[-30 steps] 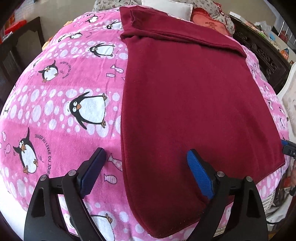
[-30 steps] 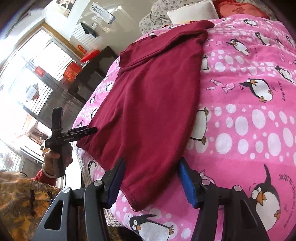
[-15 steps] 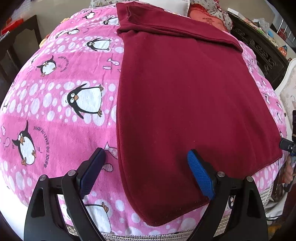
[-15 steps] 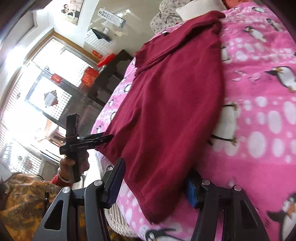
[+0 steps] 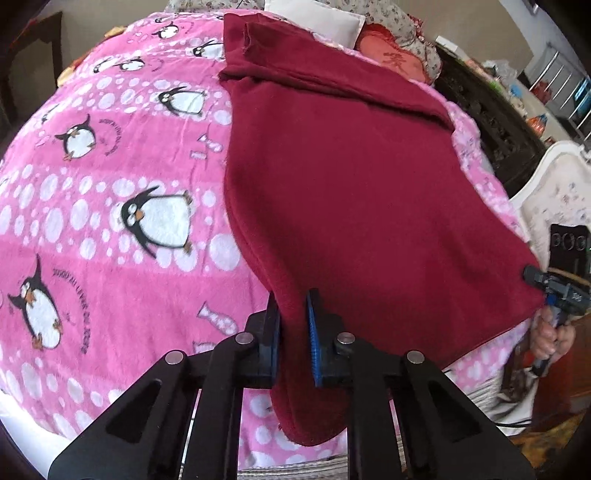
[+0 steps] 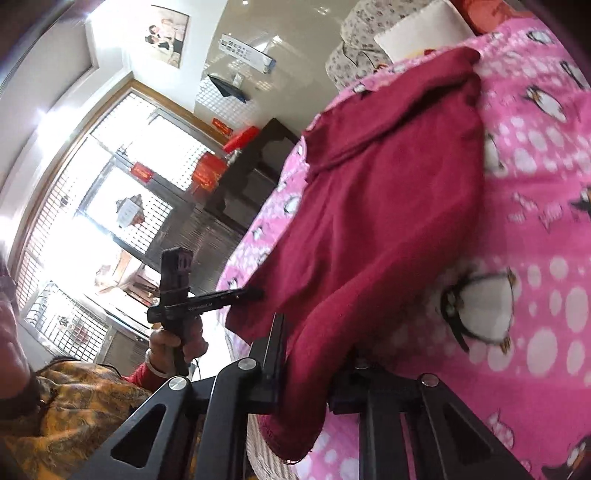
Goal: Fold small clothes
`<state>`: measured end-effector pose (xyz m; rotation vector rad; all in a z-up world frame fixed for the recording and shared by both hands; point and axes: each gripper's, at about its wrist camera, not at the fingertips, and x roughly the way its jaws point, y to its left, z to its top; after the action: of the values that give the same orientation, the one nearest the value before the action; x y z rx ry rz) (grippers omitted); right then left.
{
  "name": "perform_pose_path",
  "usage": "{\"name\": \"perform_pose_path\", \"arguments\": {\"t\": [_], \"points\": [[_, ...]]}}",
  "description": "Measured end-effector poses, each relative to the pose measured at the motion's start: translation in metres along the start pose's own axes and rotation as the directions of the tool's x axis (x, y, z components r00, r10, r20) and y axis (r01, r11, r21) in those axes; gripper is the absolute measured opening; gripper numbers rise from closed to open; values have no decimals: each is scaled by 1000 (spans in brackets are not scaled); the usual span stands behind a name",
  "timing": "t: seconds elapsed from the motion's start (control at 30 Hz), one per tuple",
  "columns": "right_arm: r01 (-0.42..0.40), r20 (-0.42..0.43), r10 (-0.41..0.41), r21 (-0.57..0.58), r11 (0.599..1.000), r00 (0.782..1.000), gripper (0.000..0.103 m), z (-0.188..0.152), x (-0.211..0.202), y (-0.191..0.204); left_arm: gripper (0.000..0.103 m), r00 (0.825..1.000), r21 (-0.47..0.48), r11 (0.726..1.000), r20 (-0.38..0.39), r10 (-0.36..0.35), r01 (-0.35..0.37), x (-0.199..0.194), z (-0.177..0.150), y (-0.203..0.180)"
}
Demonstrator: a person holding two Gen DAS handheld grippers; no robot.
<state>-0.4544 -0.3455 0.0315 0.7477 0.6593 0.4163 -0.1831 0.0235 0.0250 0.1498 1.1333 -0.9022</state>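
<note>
A dark red garment lies flat on a pink penguin blanket, its sleeves folded across the far end. My left gripper is shut on the garment's near left hem corner. My right gripper is shut on the other near hem corner of the garment, with cloth bunched between the jaws. The right gripper also shows at the right edge of the left wrist view; the left gripper shows in the right wrist view at the garment's corner.
Pillows lie at the far end of the bed. Dark wooden furniture stands to the right of it, and a dark cabinet and bright windows to the left. The bed's near edge is just below both grippers.
Both grippers were open around the hem corners; now both have closed on the cloth and the corners are lifted slightly.
</note>
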Motion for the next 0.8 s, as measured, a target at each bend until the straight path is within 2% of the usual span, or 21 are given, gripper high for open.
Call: {"name": "perform_pose_path", "arguments": {"t": [0.13, 0.27, 0.4, 0.53, 0.6, 0.67, 0.7, 0.73, 0.8], "points": [[-50, 35, 51, -35, 998, 998, 14, 26, 2, 9, 9, 998, -9, 998, 34, -60, 60, -11, 17, 1], [-65, 94, 74, -101, 993, 993, 14, 61, 2, 20, 8, 992, -18, 996, 91, -86, 88, -25, 48, 4], [-49, 175, 74, -144, 988, 982, 13, 113, -2, 18, 6, 975, 2, 998, 211, -65, 66, -41, 103, 6], [-20, 239, 48, -118, 993, 970, 13, 176, 5, 0, 5, 958, -22, 997, 279, -69, 78, -34, 171, 13], [31, 259, -5, -96, 995, 966, 13, 204, 14, -16, 5, 957, -33, 997, 286, -51, 63, -23, 194, 17], [61, 265, -46, -48, 997, 963, 13, 226, 25, -36, 5, 956, -55, 987, 263, -130, 149, -18, 209, 23], [61, 263, -52, -26, 998, 963, 13, 235, 29, -43, 5, 948, -62, 977, 259, -183, 205, -18, 209, 24], [65, 254, -62, -3, 998, 965, 13, 242, 37, -54, 5, 946, -57, 974, 256, -197, 218, -18, 206, 25], [77, 244, -77, 9, 997, 967, 13, 254, 49, -64, 6, 955, -37, 979, 230, -185, 199, -19, 196, 22]]}}
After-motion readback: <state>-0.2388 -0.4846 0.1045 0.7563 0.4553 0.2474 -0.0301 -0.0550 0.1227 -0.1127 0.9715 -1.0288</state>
